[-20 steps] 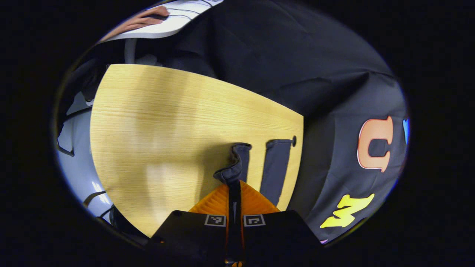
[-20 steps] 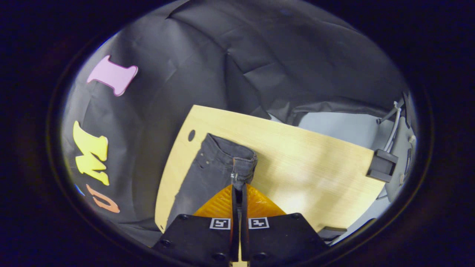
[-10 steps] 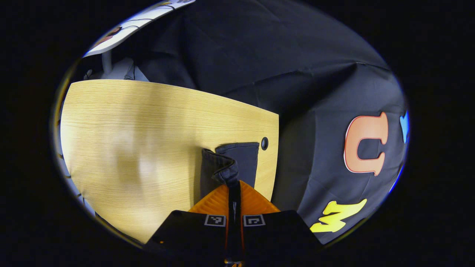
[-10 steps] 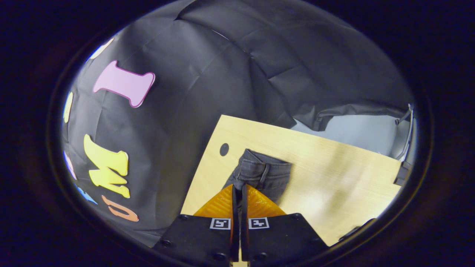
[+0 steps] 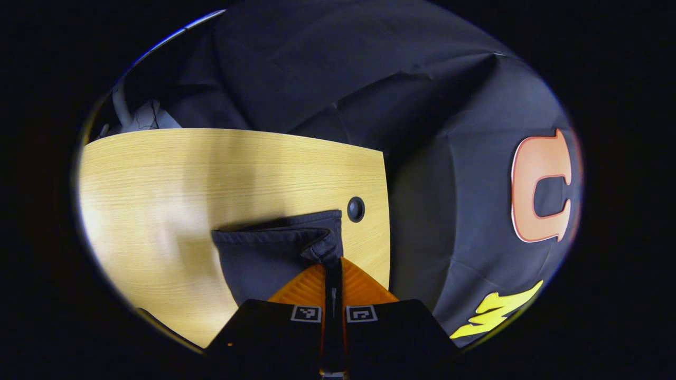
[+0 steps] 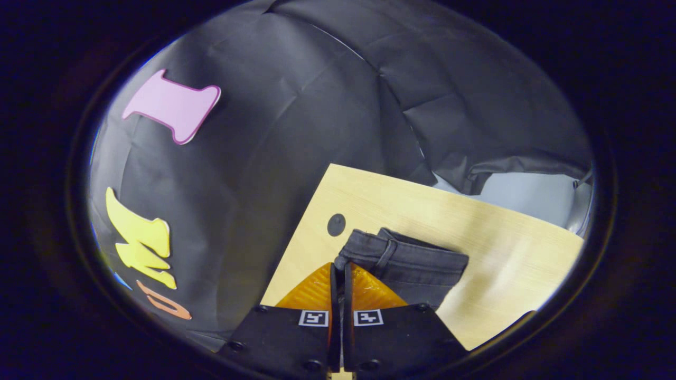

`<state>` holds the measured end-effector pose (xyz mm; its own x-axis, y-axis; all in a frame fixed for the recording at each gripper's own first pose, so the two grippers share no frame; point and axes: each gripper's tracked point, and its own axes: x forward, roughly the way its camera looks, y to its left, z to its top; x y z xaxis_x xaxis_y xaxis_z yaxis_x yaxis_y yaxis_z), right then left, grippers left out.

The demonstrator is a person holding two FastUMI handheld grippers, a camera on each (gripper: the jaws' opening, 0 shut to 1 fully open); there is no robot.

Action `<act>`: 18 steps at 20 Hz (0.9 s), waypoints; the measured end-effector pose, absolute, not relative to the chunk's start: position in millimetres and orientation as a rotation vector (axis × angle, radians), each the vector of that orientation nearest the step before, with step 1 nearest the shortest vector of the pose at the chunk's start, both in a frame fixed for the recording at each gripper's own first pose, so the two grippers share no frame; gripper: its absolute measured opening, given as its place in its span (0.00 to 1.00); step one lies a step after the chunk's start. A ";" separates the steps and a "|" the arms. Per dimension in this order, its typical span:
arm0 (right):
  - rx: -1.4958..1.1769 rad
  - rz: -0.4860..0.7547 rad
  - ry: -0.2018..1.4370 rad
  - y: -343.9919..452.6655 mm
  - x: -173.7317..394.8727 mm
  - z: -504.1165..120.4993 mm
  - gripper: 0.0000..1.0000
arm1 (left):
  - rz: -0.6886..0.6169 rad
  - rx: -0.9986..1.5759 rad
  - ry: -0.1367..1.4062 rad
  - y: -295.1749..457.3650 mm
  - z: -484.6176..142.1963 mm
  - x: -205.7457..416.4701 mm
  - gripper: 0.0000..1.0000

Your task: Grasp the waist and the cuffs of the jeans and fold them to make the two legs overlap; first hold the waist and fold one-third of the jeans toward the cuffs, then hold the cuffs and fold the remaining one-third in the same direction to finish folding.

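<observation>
In the left gripper view the dark jeans' cuffs lie stacked on the wooden table, one leg over the other. My left gripper is shut on the near corner of the upper cuff, its orange fingers pressed together on the cloth. In the right gripper view the jeans' waist with a belt loop lies flat on the table. My right gripper is shut on the waistband's corner beside the table's left edge.
A round cable hole sits in the table just beyond the cuffs, and a cable hole shows just beyond the waist. The table's edge runs close to the right of the cuffs. Black cloth wall stands behind.
Both grippers carried their held edges sideways over the other leg. The cuffs, apart a second ago, now overlap, and the waist has been folded over and lies flat.
</observation>
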<state>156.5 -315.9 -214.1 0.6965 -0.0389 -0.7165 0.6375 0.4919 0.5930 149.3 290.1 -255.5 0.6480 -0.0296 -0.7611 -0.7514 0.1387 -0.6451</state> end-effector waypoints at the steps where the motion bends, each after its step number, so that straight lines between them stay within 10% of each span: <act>1: 0.978 -0.452 0.707 -315.1 158.6 -216.8 0.03 | 0.597 -1.334 0.748 288.1 -264.7 156.9 0.03; 17: 0.845 -0.500 0.745 -315.9 203.5 -293.4 0.03 | 0.580 -1.132 0.776 279.1 -323.2 202.8 0.05; 18: 0.845 -0.483 0.728 -313.4 205.6 -291.0 0.04 | 0.563 -1.104 0.759 279.9 -322.2 208.2 0.29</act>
